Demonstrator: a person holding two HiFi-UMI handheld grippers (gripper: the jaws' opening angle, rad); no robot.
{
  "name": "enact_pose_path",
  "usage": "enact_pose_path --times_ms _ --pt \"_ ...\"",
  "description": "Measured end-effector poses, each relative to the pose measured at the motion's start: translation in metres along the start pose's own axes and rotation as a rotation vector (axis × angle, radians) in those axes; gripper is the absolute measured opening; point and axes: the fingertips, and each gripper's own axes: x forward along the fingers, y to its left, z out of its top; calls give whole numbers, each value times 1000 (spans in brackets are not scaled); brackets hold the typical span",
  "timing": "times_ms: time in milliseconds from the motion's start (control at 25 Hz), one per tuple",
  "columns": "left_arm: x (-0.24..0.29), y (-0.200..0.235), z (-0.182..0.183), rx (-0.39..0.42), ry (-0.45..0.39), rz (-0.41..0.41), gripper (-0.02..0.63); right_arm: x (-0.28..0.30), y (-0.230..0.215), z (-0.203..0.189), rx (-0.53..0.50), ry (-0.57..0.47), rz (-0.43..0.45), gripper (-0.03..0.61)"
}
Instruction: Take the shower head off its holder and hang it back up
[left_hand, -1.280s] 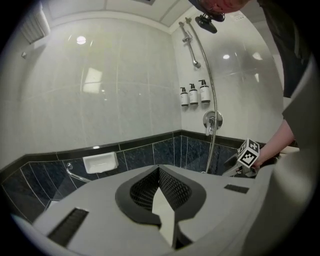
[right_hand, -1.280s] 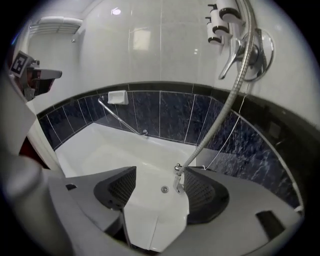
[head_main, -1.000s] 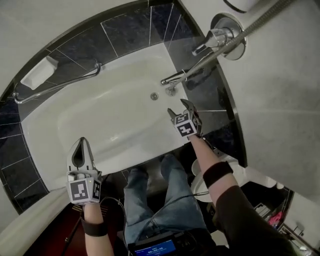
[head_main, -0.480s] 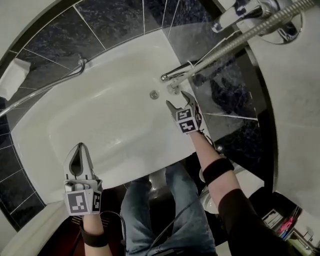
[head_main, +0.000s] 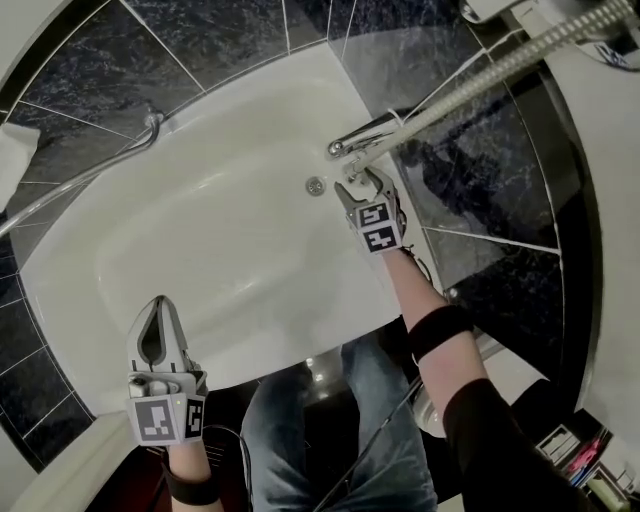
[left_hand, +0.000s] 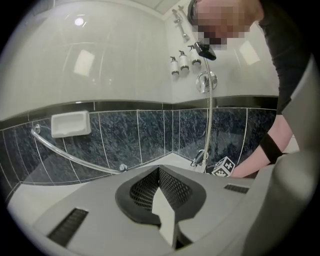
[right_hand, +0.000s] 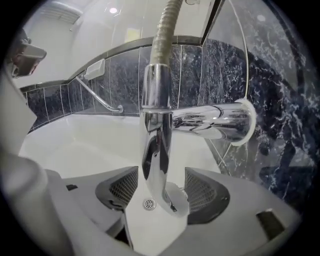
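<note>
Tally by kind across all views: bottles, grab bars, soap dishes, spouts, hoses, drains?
bottles: 3
grab bar: 1
soap dish: 1
spout: 1
hose: 1
drain: 1
Total: 8

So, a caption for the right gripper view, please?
Right tongs, open yet just closing slightly, with the chrome spout between them, above the bathtub.

The tub (head_main: 200, 230) was seen as plain white. The tiles (head_main: 90, 60) were coloured blue-black and veined with white marbling. The tap (right_hand: 210, 120) and hose (right_hand: 162, 35) were finished in chrome. The jeans (head_main: 290, 420) were dyed blue.
</note>
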Motion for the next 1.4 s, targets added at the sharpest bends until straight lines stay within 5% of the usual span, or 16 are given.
enact_pose_path --times_ms 160,360,840,1120,1400 --pt "2 -1 -5 -1 -6 -3 0 12 -3 0 4 -10 -4 281" --pt "5 -1 -16 0 6 6 0 18 1 -2 11 -30 -2 121" --pt "-11 6 -28 -28 22 21 0 15 37 -10 81 -22 59 112" --pt "-37 24 -26 -58 28 73 0 -3 98 12 105 -14 144 109" --pt "-82 60 -19 -121 50 150 0 -50 194 52 183 -22 320 107"
